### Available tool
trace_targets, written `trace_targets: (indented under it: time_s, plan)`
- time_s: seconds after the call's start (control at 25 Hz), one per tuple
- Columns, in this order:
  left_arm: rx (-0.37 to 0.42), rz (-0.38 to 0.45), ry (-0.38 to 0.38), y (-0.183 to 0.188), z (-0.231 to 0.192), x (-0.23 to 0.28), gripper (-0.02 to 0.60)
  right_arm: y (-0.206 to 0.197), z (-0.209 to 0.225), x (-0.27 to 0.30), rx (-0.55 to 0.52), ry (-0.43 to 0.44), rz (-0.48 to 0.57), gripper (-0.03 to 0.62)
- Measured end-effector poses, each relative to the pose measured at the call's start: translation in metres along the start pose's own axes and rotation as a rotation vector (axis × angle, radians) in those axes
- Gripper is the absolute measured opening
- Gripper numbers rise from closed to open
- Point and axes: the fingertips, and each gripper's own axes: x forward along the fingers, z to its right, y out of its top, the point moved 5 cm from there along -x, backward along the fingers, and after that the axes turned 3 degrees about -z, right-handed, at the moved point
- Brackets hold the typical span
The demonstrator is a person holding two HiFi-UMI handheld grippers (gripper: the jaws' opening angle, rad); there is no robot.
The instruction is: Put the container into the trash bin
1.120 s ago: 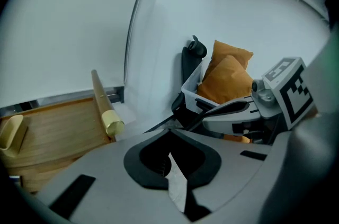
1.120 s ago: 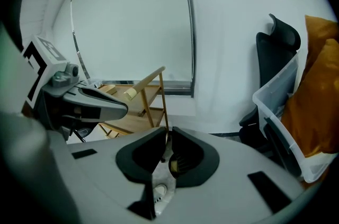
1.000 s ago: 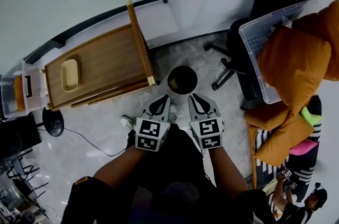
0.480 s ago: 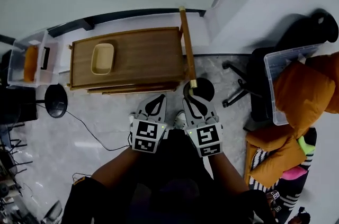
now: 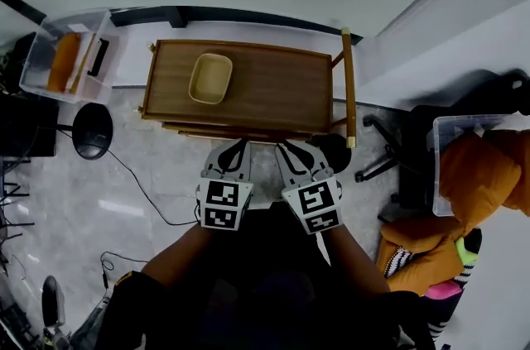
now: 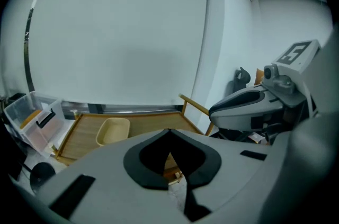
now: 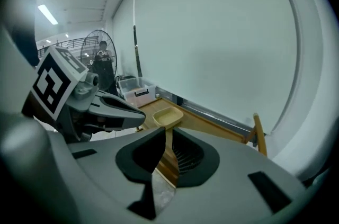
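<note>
Container [image 5: 210, 79] upper centre on table [image 5: 281, 96], open side up, long axis up-down in frame. Trash bin [image 5: 338, 151] lower right, by table's post [image 5: 349, 88]. Left gripper [image 5: 237, 145] fingers together; right gripper [image 5: 290, 147] fingers slightly apart, empty.

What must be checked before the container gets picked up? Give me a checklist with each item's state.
1. Container upright on the wooden table: ok.
2. Left claw open for a grab: not ok, shut and empty.
3. Right claw open wide enough: not ok, only a narrow gap, nothing in it.
4. Claws at the container: not ok, both are at the table's near side, apart from it.
5. Trash bin located: ok, on the floor by the table's right end.
6. Bin's mouth clear: cannot tell, mostly hidden.
</note>
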Motion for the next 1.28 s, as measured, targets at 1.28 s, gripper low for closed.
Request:
trace_targets:
  time_s: [1.28]
  plan:
    - [-0.213, -0.057, 0.284, -0.039, -0.225, -0.040, 0.011, 0.073, -0.088, 0.211, -0.281, 0.243, -0.210, 0.092]
